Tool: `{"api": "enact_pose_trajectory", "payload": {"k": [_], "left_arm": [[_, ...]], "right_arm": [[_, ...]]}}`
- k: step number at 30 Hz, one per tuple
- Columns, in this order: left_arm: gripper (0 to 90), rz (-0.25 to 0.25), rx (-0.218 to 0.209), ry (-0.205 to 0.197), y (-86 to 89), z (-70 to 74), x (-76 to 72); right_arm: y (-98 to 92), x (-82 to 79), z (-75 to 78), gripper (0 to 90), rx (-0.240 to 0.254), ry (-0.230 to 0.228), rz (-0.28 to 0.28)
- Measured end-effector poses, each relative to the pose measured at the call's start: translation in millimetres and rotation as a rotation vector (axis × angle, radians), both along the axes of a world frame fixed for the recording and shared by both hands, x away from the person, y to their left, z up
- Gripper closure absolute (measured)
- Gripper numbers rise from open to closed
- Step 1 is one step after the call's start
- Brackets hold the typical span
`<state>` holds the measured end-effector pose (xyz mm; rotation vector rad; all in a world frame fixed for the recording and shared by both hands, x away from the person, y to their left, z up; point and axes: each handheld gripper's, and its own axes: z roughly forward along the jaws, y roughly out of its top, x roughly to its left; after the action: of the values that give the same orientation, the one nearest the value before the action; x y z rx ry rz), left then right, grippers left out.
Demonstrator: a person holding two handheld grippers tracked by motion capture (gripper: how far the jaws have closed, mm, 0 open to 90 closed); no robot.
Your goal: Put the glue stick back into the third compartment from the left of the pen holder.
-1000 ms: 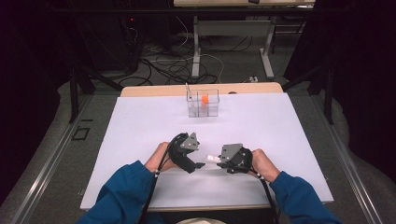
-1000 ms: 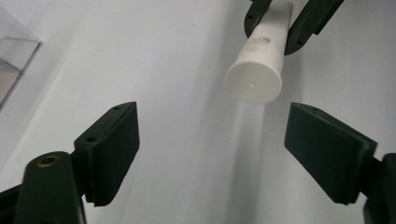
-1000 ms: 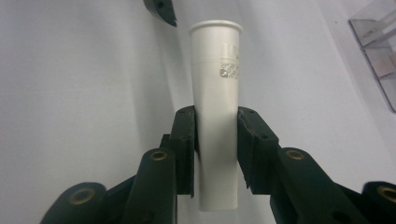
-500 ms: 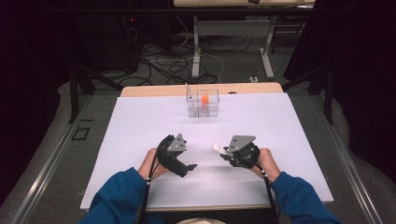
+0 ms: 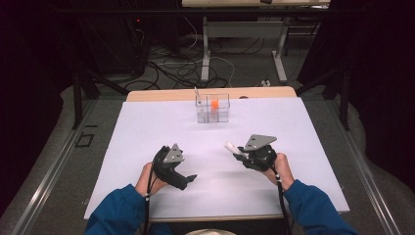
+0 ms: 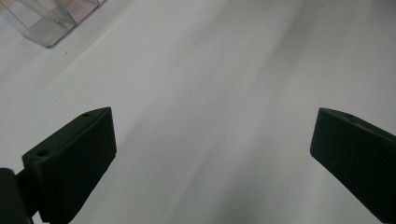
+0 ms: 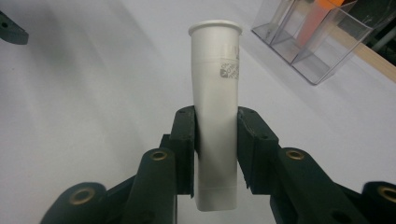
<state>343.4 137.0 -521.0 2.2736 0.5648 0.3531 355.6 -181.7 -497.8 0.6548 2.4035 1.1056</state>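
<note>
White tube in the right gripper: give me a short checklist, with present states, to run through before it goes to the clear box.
1. Right gripper shut on the white tube: ok, pads press both sides.
2. Left gripper off the tube: ok, its jaws have just been opening and nothing is between them.
3. Tube sits straight in the jaws: ok in the right gripper view.
4. Path over the table to the clear box: ok, bare sheet.
5. A free compartment in the box: cannot tell; an orange piece sits in one.
6. Box upright: ok.
</note>
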Motion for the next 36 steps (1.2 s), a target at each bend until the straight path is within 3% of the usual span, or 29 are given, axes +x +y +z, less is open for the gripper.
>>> {"api": "enact_pose_trajectory", "payload": {"k": [14,31,36], "left_arm": [[0.0,0.044,0.000,0.006,13.9,-4.4,-9.0],[0.0,0.053,0.011,0.003,16.1,-5.9,-10.9],[0.0,0.054,0.006,0.007,15.9,-6.0,-11.4]], "right_arm": [[-0.1,7.0,11.2,69.7,0.064,-0.048,-0.055],[-1.8,22.5,16.7,69.7,0.105,-0.031,-0.112],[0.5,31.5,18.2,69.7,0.142,-0.034,-0.130]]}}
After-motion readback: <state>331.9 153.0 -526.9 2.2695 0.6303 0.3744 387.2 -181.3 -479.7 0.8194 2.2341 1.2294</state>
